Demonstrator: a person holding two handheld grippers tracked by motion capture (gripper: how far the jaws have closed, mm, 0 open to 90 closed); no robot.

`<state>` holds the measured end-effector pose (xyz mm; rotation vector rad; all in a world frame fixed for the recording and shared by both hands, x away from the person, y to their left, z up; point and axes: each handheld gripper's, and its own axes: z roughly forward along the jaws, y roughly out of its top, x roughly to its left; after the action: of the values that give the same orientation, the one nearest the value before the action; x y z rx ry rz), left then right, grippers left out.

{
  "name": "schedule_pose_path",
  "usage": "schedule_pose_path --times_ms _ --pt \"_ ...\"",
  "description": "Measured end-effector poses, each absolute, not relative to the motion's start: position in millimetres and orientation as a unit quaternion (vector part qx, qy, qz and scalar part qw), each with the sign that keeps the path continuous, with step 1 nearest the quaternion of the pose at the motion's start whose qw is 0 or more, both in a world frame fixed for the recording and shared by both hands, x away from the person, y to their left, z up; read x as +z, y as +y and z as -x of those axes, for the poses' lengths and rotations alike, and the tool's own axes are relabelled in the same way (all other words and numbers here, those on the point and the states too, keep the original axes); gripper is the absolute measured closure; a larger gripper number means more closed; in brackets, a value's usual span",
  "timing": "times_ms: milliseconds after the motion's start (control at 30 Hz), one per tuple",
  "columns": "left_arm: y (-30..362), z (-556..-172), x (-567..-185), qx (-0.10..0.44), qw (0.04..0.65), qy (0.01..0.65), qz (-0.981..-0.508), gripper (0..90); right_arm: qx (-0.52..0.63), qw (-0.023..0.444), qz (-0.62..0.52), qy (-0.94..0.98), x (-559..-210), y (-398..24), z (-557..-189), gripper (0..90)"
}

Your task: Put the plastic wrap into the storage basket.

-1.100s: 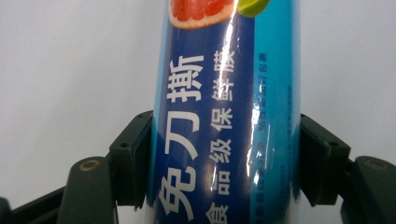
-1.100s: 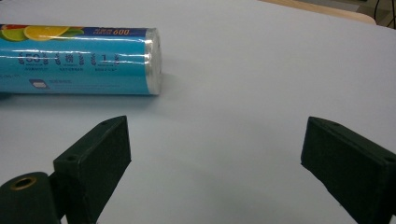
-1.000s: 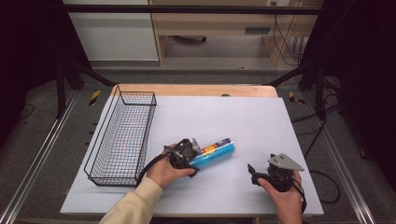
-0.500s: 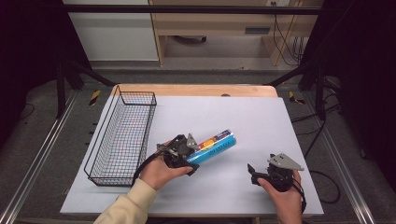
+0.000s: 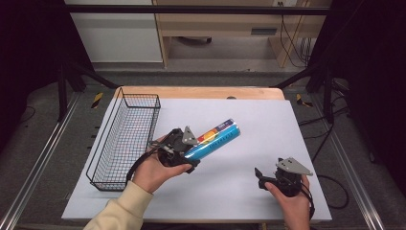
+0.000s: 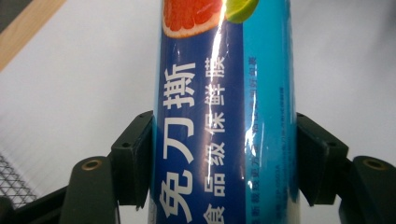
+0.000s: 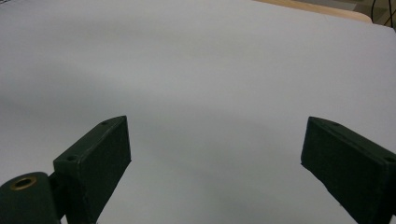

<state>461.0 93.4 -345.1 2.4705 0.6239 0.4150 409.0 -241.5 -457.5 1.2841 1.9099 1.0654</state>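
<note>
A blue cling-film box [image 5: 216, 138] with fruit pictures and white Chinese lettering is held off the white table sheet, tilted up to the right. My left gripper [image 5: 186, 154] is shut on its lower end; in the left gripper view both black jaws press the sides of the box [image 6: 224, 140]. My right gripper [image 5: 261, 178] rests low at the front right of the table, jaws wide open with nothing between them [image 7: 215, 158]. A black wire basket [image 5: 125, 139] lies along the left side of the table, just left of my left hand.
The white sheet [image 5: 268, 129] covers a wooden tabletop whose far edge [image 5: 201, 92] shows beyond it. Black frame rails run along both sides. Cables trail on the floor at the right [image 5: 330, 184].
My left gripper has lifted the box and carried it a little left and away from me, toward the basket. The right gripper has stayed put.
</note>
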Motion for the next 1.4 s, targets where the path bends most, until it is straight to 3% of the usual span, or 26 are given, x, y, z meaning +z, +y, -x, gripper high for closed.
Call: schedule_pose_path --times_ms 500,1400 --pt "127.8 -468.0 -322.6 0.168 0.303 0.261 -0.901 32.1 0.411 0.307 -0.486 0.708 -456.5 -242.3 -408.4 8.6" --pt "208.9 -459.8 -295.2 0.220 0.268 0.359 -0.866 32.1 0.425 0.316 -0.462 0.712 -448.3 -236.5 -405.1 8.5"
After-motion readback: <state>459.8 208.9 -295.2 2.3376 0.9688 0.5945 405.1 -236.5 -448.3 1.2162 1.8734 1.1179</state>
